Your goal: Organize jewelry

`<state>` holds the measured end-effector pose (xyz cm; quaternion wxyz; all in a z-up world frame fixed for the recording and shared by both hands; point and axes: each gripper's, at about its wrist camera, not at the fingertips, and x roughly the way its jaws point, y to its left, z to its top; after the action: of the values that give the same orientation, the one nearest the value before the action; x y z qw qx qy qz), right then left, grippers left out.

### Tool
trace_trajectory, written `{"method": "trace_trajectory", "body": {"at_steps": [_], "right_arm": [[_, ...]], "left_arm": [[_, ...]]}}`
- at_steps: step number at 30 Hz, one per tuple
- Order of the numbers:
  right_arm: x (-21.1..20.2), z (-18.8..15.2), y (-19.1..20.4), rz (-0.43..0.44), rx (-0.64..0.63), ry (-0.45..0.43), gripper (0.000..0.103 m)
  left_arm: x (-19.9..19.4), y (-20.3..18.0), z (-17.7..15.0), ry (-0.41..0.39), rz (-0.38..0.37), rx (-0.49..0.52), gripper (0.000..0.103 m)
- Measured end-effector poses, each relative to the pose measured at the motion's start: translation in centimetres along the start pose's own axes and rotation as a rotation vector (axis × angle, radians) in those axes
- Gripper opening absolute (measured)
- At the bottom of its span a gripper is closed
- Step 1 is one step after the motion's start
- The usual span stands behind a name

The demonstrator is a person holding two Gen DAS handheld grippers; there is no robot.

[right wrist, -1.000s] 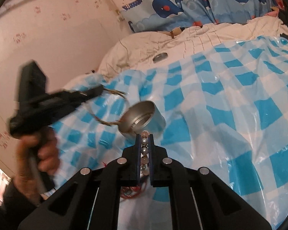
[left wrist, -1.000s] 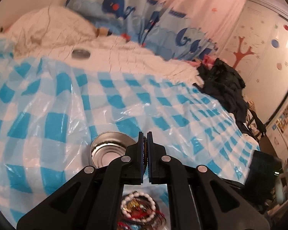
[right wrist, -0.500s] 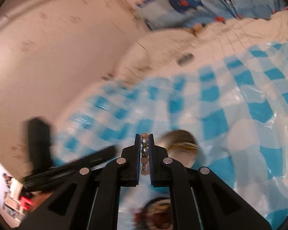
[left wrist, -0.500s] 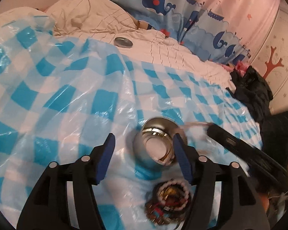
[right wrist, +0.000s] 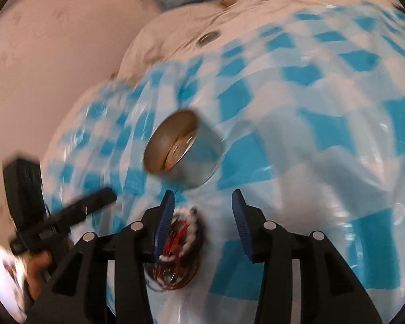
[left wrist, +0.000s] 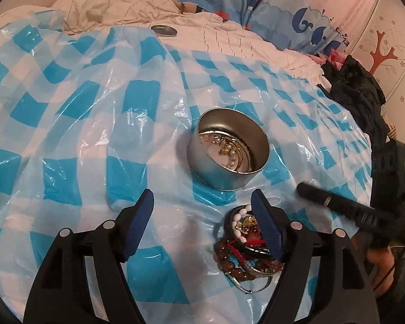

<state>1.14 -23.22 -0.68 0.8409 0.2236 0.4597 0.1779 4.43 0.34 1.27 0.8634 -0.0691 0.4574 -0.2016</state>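
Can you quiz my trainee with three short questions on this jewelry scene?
1. True or false: the round metal tin already holds jewelry.
2. Which lies nearer the camera in the left wrist view: A the tin, B the pile of bracelets?
3. Fill in: the flat lid rests on the ____ bedding, beyond the checked plastic sheet.

Key: 1 true; 2 B; 3 white.

Silver tin point(left wrist: 224, 159) on blue-and-white checked plastic sheet point(left wrist: 94, 124); whale-print blue bedding point(left wrist: 283, 2) behind.
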Motion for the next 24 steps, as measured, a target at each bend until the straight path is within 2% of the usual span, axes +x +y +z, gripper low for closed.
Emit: {"method": "trace_trajectory", "body": {"at_steps": [4,7,12,15,17,19,24], "right_arm": [[1.1,-0.9,1.1,-0.037,-0.072,0.033,0.044],[2.0,-1.2,1.1,-0.040,-0.074,0.056,0.036],[3.2,-1.5,1.6,-0.062,-0.110,0.075,0.035],[3.7,-1.7,2.1,-0.071,-0.132,0.079,0.028],[3.8,-1.8,2.3,-0.087,-0.149,0.076,0.014],[3.5,-1.7,2.4,-0.087,-0.158,0.059,0.008],[1.8,-1.2,2.9,-0.029,-0.159,-0.006,0.008]], "left_arm": [[-0.2,-0.2,0.1,-0.011,0.002,-0.002,0.079],[-0.1,-0.2,0.1,-0.003,0.012,-0.002,0.081],[-0.4,0.4,0.3,-0.011,0.016,-0.032,0.082],[-0.4,0.6,0.3,-0.013,0.019,-0.037,0.083],[-0.4,0.6,0.3,-0.010,0.021,-0.037,0.084],[-0.4,0.7,0.2,-0.006,0.026,-0.038,0.084],[-0.2,1.0,0.2,-0.003,0.037,-0.048,0.086]]}}
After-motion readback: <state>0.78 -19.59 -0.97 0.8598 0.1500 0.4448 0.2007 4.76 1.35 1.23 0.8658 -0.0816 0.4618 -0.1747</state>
